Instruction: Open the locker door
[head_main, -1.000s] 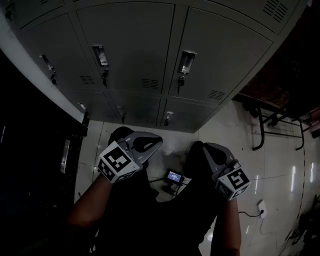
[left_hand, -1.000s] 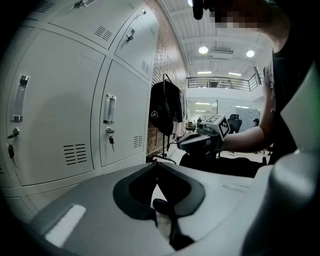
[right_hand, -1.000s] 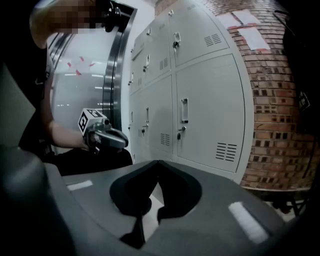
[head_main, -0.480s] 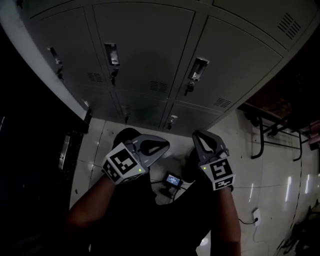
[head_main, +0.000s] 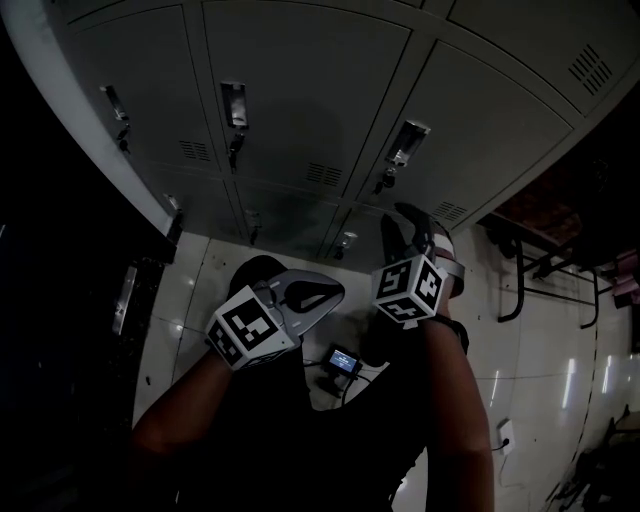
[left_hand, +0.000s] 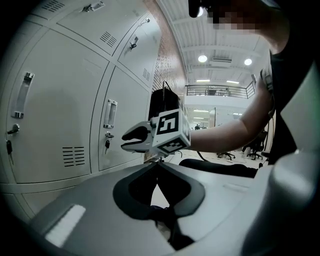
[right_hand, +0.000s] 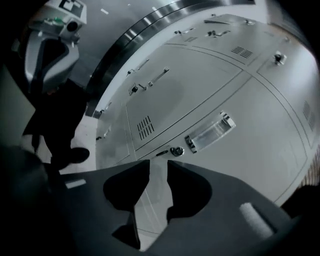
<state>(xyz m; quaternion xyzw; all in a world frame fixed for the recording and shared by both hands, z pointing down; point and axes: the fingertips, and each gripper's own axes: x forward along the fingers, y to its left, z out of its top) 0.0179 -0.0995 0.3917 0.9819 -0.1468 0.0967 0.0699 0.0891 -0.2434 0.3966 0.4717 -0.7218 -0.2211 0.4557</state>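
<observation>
Just past the opening, empty jaws of the right gripper (right_hand: 159, 162): the locker door (right_hand: 250, 110), untouched, with one handle (right_hand: 210, 131) and one key lock (right_hand: 176, 150) nearest the tips. Shut together on nothing at the left gripper (left_hand: 157, 164), lower and farther back. Beyond, three handled doors (head_main: 290, 90) abreast; below both grippers, one small lit screen (head_main: 347, 359) on the floor (head_main: 560, 340).
</observation>
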